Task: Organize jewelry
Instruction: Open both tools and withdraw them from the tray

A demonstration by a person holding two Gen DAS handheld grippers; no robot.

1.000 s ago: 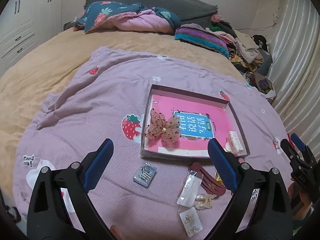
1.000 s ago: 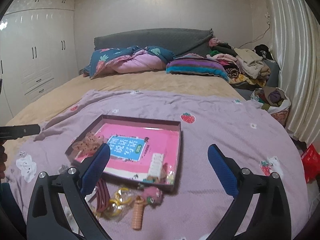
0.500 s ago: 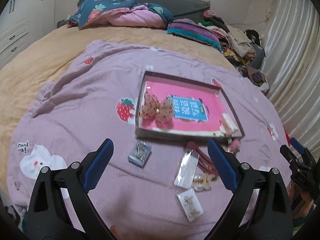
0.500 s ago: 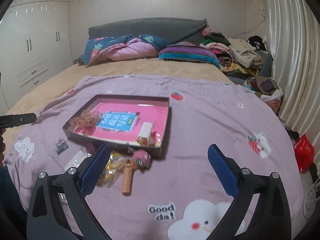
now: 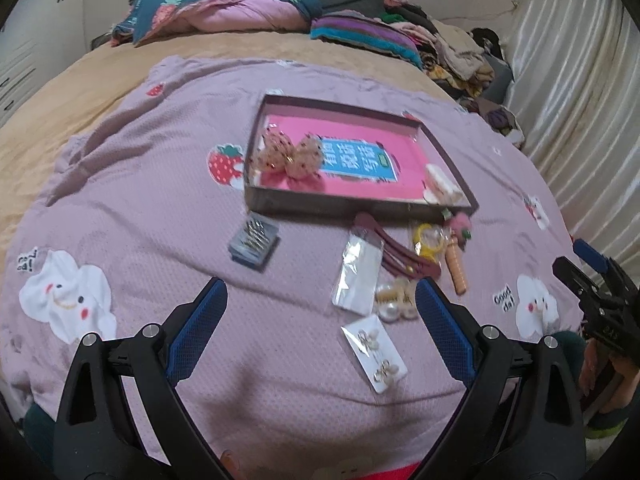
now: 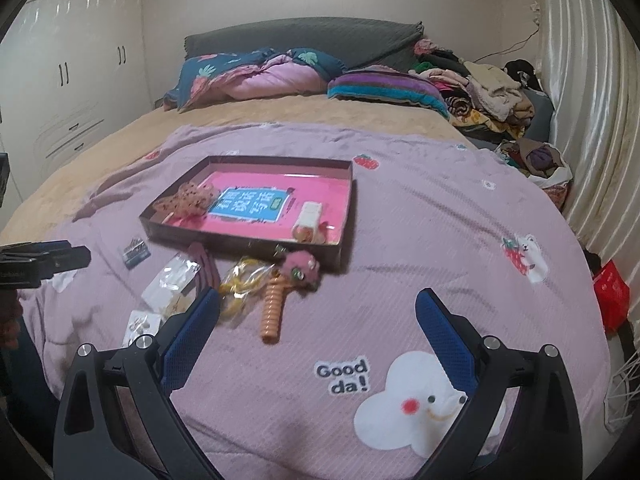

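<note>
A shallow dark box (image 5: 344,203) (image 6: 245,239) with a pink floor lies on the lilac blanket. It holds a dotted bow (image 5: 289,155) (image 6: 185,199) and a cream hair claw (image 5: 442,186) (image 6: 309,218). In front of it lie loose pieces: a grey clip packet (image 5: 253,242) (image 6: 136,252), a clear sachet (image 5: 357,272), maroon snap clips (image 5: 396,254), pearl clips (image 5: 394,300), an earring card (image 5: 374,347) (image 6: 140,326), yellow rings (image 5: 428,238) (image 6: 244,282) and an orange comb with a pink pompom (image 5: 456,254) (image 6: 280,300). My left gripper (image 5: 322,320) and right gripper (image 6: 318,324) hover open and empty, short of the pile.
Bedding and pillows (image 6: 260,76) lie at the headboard. A heap of clothes (image 6: 480,92) sits at the far right by the curtain (image 6: 592,120). White wardrobes (image 6: 68,80) stand on the left. A red bag (image 6: 610,294) lies beyond the right bed edge.
Both grippers have pulled back toward the near edge of the bed; the box and loose pieces now sit farther away in both views. Nothing was picked up.
</note>
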